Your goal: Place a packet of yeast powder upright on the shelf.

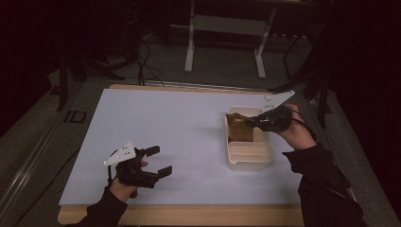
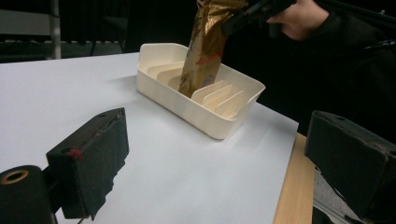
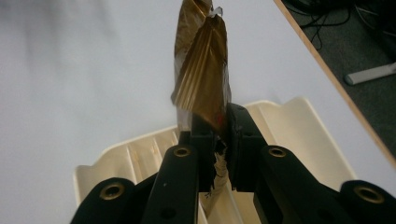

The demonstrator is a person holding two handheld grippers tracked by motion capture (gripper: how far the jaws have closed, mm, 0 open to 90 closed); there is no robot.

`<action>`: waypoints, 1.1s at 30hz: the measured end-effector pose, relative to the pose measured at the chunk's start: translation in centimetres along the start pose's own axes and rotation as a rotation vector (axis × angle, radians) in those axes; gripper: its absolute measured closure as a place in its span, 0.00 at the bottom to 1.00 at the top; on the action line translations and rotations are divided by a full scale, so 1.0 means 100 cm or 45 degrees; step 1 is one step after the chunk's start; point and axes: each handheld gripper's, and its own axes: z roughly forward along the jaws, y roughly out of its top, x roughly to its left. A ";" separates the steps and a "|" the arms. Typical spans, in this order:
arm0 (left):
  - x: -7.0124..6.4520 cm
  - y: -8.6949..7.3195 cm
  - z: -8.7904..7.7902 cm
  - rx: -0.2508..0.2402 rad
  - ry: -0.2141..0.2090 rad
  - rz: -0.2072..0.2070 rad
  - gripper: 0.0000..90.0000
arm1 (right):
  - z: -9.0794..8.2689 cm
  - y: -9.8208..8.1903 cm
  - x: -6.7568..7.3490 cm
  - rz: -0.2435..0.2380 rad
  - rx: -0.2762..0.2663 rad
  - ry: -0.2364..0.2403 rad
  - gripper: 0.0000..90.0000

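Note:
A shiny gold-brown packet stands upright in a cream slotted tray at the right of the white table. My right gripper is shut on the packet's top edge, its two black jaws pinching the foil over the tray's far slots. The tray has several thin dividers, and the packet's lower end sits between two of them. My left gripper rests near the table's front left, open, with nothing between its jaws. From the left gripper view its black pads stand wide apart.
White table surface spreads between the two grippers. A wooden edge runs along the front. Beyond the table stand a metal frame's legs and cables on a dark floor.

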 end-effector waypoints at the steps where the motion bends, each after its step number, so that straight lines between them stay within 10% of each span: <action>1: 0.000 0.000 0.000 0.003 0.002 0.001 0.08 | 0.000 -0.003 -0.001 0.019 -0.021 0.007 0.92; 21: 0.000 -0.003 0.003 0.016 0.005 -0.007 0.08 | 0.011 -0.038 -0.011 0.175 -0.043 -0.011 0.91; 26: 0.001 -0.003 0.003 0.015 0.008 -0.003 0.08 | 0.007 -0.032 -0.008 0.158 -0.009 -0.043 0.81; 33: 0.000 -0.002 0.002 0.014 0.008 0.007 0.08 | -0.004 -0.025 -0.007 0.295 -0.054 -0.138 0.58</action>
